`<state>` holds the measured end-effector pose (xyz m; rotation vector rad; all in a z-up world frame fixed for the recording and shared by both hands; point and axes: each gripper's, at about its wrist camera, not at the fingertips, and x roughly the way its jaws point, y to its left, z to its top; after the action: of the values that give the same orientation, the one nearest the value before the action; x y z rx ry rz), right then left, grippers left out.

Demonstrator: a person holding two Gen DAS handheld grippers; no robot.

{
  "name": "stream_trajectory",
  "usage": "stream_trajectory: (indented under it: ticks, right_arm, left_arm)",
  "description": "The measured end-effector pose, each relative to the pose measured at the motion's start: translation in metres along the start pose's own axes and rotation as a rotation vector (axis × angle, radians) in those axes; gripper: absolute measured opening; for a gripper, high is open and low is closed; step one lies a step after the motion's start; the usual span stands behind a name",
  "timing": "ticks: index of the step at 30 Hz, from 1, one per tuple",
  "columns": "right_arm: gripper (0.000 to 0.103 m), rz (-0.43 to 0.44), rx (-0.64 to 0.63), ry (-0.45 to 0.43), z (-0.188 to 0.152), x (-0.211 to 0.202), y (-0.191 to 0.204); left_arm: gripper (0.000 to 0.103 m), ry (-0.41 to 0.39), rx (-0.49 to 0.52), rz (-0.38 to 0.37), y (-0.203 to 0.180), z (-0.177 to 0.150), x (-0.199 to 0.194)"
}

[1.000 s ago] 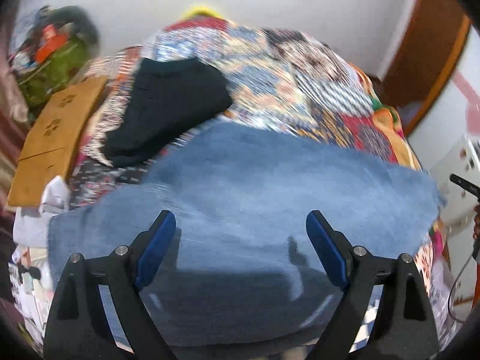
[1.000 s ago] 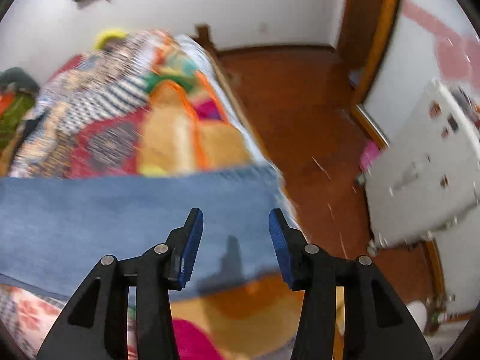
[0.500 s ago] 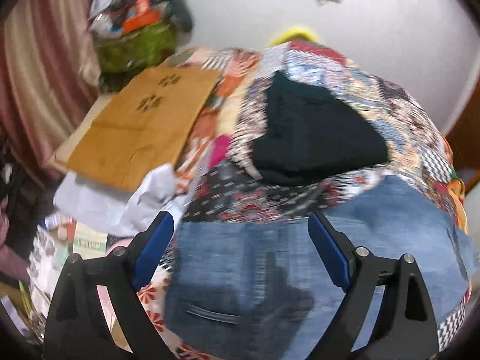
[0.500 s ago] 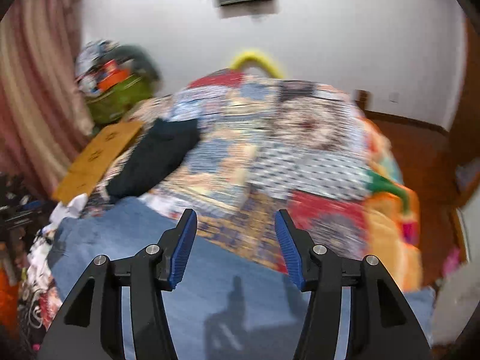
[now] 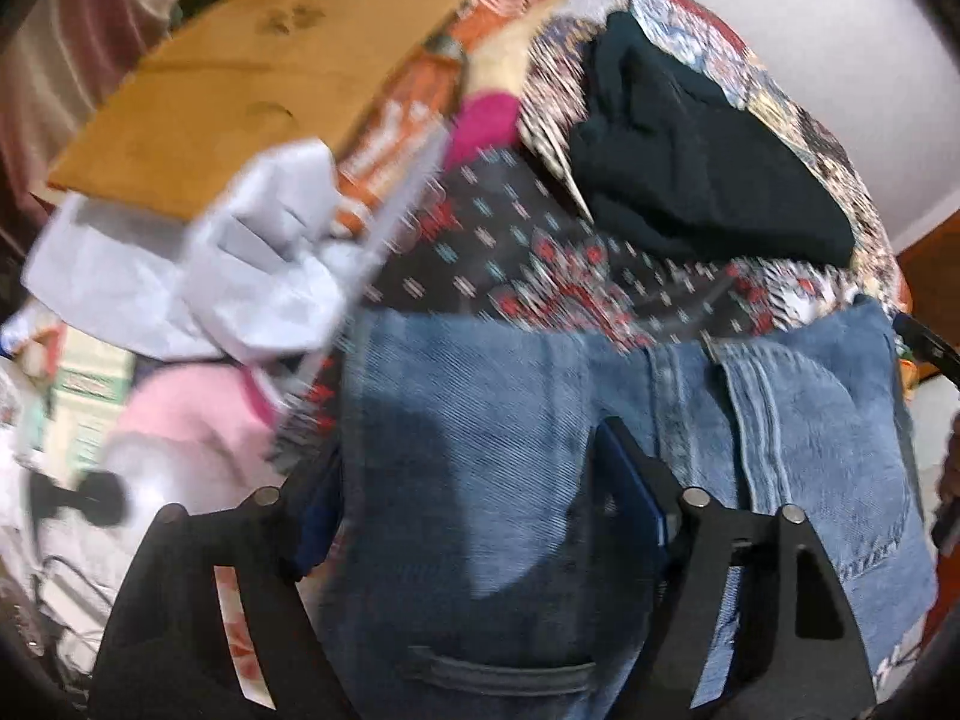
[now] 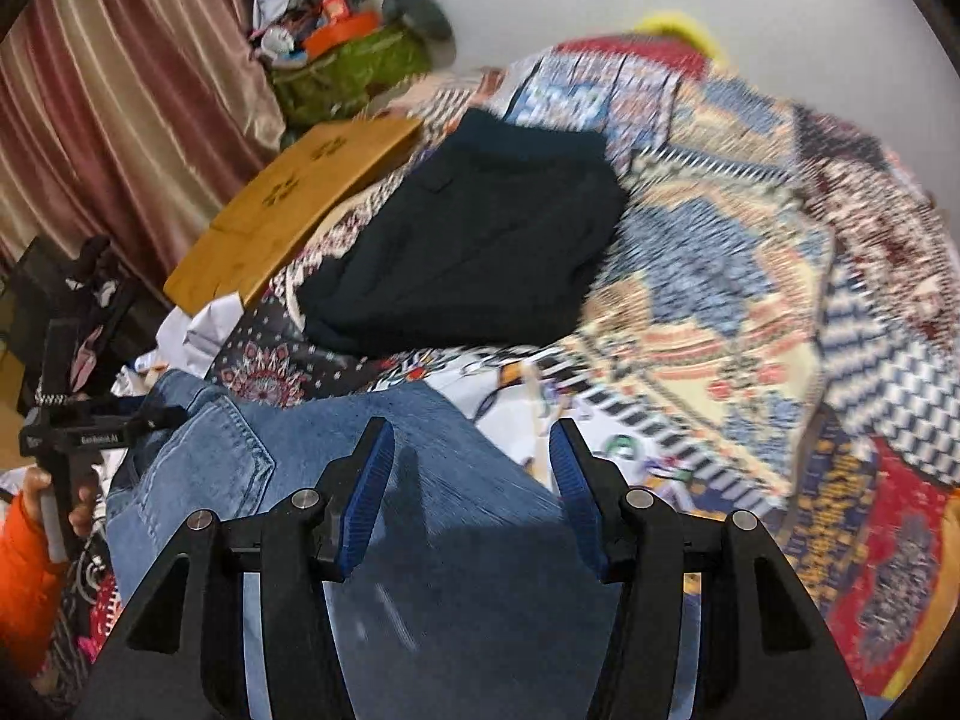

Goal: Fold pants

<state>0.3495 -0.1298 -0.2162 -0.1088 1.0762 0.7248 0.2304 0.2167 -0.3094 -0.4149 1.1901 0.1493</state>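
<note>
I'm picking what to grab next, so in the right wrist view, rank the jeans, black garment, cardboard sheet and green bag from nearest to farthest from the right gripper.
1. Jeans, under the fingers.
2. Black garment, beyond, center.
3. Cardboard sheet, farther left.
4. Green bag, far left, by the wall.

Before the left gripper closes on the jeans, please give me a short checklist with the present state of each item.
1. Jeans between the left gripper fingers: ok, jaws closing.
2. Left pads already pressing on denim: cannot tell, the picture is blurred.
3. Right gripper over the jeans, jaws open, nothing held: ok.
4. Black garment clear of the jeans: ok.
5. Jeans lying flat: not ok, wrinkled near the pocket.
</note>
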Motion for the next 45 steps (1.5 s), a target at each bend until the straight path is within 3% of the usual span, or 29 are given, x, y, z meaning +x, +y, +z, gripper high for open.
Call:
stream_trajectory:
  ticks: [2,4,6,7,9,11,14,18,21,23,27,30,33,35,36,40,42,43,45]
  right_arm:
    - [0.048,0.029,0.002,0.040,0.003,0.013,0.002]
    - [0.042,0.043,-0.010,0.072,0.003,0.024,0.006]
    - [0.033,0.046,-0.025,0.087,0.002,0.031,0.010]
    - [0.026,0.054,-0.019,0.087,0.003,0.033,0.010]
    - [0.015,0.054,-0.005,0.083,0.004,0.032,0.010]
    - [0.006,0.027,-0.033,0.058,0.003,0.027,0.015]
    - [0.004,-0.014,-0.081,-0.016,0.001,0.010,0.027]
    - [0.003,-0.053,-0.133,-0.102,0.012,-0.010,0.034]
    - [0.001,-0.068,-0.139,-0.146,0.028,-0.018,0.032]
    - [0.000,-0.117,-0.136,-0.228,0.041,-0.029,0.028]
    - [0.000,-0.061,-0.047,-0.242,0.076,-0.037,0.010]
    - [0.002,-0.010,-0.040,-0.165,0.080,-0.024,0.005]
    - [0.020,0.025,-0.052,-0.071,0.061,-0.004,0.003]
    - [0.046,0.019,-0.080,-0.010,0.045,0.011,0.007]
    - [0.047,0.014,-0.090,0.014,0.039,0.019,0.007]
    - [0.047,0.034,-0.052,0.064,0.023,0.044,0.003]
    - [0.028,0.055,-0.037,0.047,0.022,0.043,0.002]
    - [0.009,0.037,-0.037,0.030,0.024,0.041,0.002]
    - [0.006,0.009,-0.062,0.022,0.025,0.037,0.005]
  left_arm:
    - [0.075,0.006,0.014,0.003,-0.006,-0.005,0.006]
    - [0.067,-0.006,0.053,0.023,-0.015,-0.008,0.004]
    - [0.041,-0.012,0.061,0.015,-0.019,-0.010,-0.001]
    - [0.034,-0.010,0.063,0.001,-0.021,-0.011,-0.004]
    - [0.024,-0.035,0.057,0.045,-0.025,-0.014,-0.011]
    - [0.021,-0.057,0.057,0.076,-0.029,-0.015,-0.015]
    - [0.014,-0.123,0.098,0.148,-0.041,-0.013,-0.026]
    - [0.013,-0.209,0.140,0.213,-0.049,-0.003,-0.044]
    - [0.013,-0.234,0.136,0.216,-0.049,0.016,-0.051]
    - [0.012,-0.237,0.121,0.211,-0.047,0.031,-0.050]
    - [0.013,-0.133,0.090,0.155,-0.038,0.051,-0.022]
    - [0.015,-0.067,0.077,0.136,-0.033,0.044,-0.009]
    - [0.020,-0.067,0.094,0.132,-0.029,0.027,-0.011]
    - [0.027,-0.060,0.098,0.131,-0.027,0.020,-0.011]
    - [0.029,-0.057,0.099,0.130,-0.027,0.018,-0.010]
    - [0.033,-0.043,0.085,0.123,-0.023,0.014,-0.004]
    - [0.031,-0.052,0.088,0.127,-0.023,0.013,-0.004]
    - [0.029,-0.068,0.093,0.136,-0.024,0.014,-0.006]
    - [0.028,-0.109,0.068,0.161,-0.021,0.016,-0.009]
